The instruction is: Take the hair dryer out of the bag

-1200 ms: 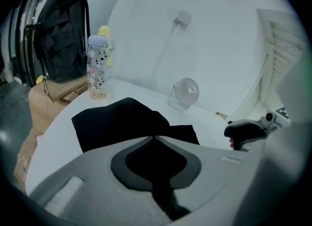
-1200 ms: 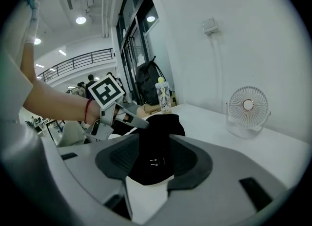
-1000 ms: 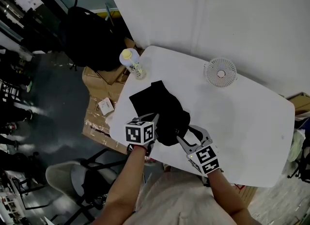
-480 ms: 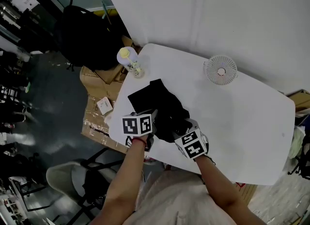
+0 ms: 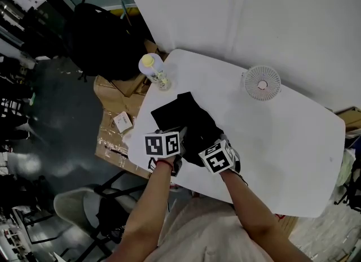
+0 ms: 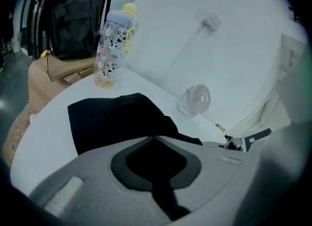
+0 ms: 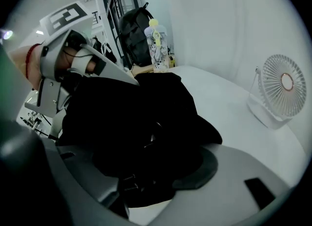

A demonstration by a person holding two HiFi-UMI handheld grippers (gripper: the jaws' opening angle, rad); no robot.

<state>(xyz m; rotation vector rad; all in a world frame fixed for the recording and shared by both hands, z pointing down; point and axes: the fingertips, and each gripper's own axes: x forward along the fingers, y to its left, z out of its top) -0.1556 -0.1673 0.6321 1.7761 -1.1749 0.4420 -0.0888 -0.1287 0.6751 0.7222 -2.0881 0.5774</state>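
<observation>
Black bag on bench: left tongs clamped on its edge; right tongs, just spreading, straddle its bulk; head view hides both grips.

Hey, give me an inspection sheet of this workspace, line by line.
Surface: white table with rounded corners.
Job's things: black bag lying near the table's front-left edge; hair dryer not seen.
Clutter: patterned bottle at the far-left corner; small white fan at the far side.
Grippers: left tongs shut on the bag's edge; right tongs open, have just been opening, bag fabric between them.
Cables: nothing seen.
Surroundings: black backpack, cardboard boxes and a chair left of the table.
</observation>
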